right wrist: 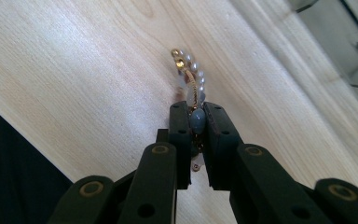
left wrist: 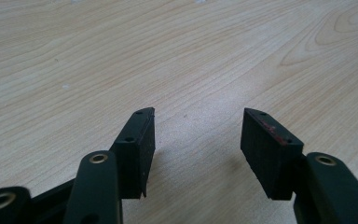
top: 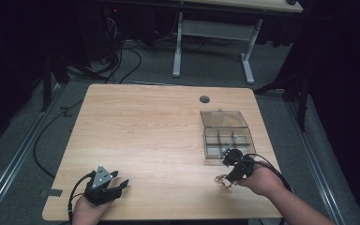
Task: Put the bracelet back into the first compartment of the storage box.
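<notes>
A beaded bracelet point(right wrist: 192, 84) with pearl-like beads, a gold chain and a grey-blue stone is pinched between the jaws of my right gripper point(right wrist: 196, 112), which is shut on it. In the high view the bracelet point(top: 223, 180) dangles just above the table by the right gripper point(top: 228, 176), near the front right. My left gripper point(left wrist: 196, 133) is open over bare wood with nothing between its jaws. It rests at the front left of the table point(top: 120, 183).
A clear plastic compartment box point(top: 228, 139) with its lid folded back lies at the table's right side, just beyond the right gripper. A round cable hole point(top: 204, 99) sits near the far edge. Another table stands behind.
</notes>
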`<state>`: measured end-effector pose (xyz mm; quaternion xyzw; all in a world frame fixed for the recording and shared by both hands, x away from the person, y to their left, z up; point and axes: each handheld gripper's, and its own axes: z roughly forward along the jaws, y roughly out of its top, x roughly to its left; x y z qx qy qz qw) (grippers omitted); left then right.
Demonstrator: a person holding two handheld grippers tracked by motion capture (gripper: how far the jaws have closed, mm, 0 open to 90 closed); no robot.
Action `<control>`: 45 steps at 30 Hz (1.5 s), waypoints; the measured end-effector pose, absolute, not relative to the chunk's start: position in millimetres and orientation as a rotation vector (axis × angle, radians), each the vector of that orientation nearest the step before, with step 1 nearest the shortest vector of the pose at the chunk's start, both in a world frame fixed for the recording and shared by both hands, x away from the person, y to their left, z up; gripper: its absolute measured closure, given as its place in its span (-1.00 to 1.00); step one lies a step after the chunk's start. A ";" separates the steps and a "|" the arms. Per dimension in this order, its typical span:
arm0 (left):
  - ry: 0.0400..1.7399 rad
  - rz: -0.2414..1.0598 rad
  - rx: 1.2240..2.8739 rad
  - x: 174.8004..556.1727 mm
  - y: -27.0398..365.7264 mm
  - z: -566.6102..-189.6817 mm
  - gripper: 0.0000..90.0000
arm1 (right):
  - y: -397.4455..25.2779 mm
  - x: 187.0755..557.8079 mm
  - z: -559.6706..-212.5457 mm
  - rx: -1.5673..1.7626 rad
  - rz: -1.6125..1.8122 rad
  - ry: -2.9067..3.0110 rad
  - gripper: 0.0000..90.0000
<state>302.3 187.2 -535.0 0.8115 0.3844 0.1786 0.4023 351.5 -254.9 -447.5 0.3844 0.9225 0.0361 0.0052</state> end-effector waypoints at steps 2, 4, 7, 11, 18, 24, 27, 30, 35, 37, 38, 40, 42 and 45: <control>0.972 0.451 2.049 302.3 187.0 -535.1 0.00 | -255.9 352.1 -444.4 1.205 0.115 2.887 0.84; 0.972 0.451 2.048 302.3 187.1 -535.1 0.00 | -256.7 352.9 -441.7 1.210 0.118 2.888 0.84; 0.971 0.452 2.051 302.3 187.2 -535.0 0.00 | -257.4 353.7 -438.3 1.218 0.114 2.881 0.84; 0.972 0.451 2.048 302.3 187.1 -535.1 0.00 | -257.6 355.6 -434.1 1.240 0.108 2.876 0.84; 0.973 0.450 2.048 302.3 187.2 -535.1 0.00 | -258.9 359.0 -430.7 1.211 0.109 2.885 0.84; 0.973 0.448 2.051 302.4 187.4 -534.8 0.00 | -258.3 361.3 -428.0 1.201 0.109 2.892 0.84; 0.973 0.447 2.051 302.4 187.5 -534.8 0.00 | -257.9 363.0 -426.0 1.217 0.121 2.895 0.84; 0.973 0.447 2.051 302.5 187.5 -534.8 0.00 | -257.5 364.1 -423.2 1.234 0.120 2.892 0.84; 0.974 0.447 2.051 302.5 187.5 -534.8 0.00 | -258.0 369.7 -412.7 1.236 0.149 2.887 0.84; 0.973 0.446 2.051 302.5 187.6 -534.8 0.00 | -257.8 371.1 -408.7 1.248 0.154 2.880 0.84; 0.973 0.446 2.050 302.4 187.6 -534.8 0.00 | -257.6 373.4 -404.1 1.247 0.155 2.876 0.84; 0.973 0.446 2.050 302.5 187.6 -534.8 0.00 | -256.4 373.1 -402.2 1.286 0.152 2.864 0.84; 0.973 0.444 2.050 302.5 187.8 -534.7 0.00 | -257.3 377.5 -398.0 1.244 0.170 2.871 0.84; 0.973 0.443 2.050 302.5 187.9 -534.7 0.00 | -256.0 383.4 -391.5 1.236 0.170 2.864 0.84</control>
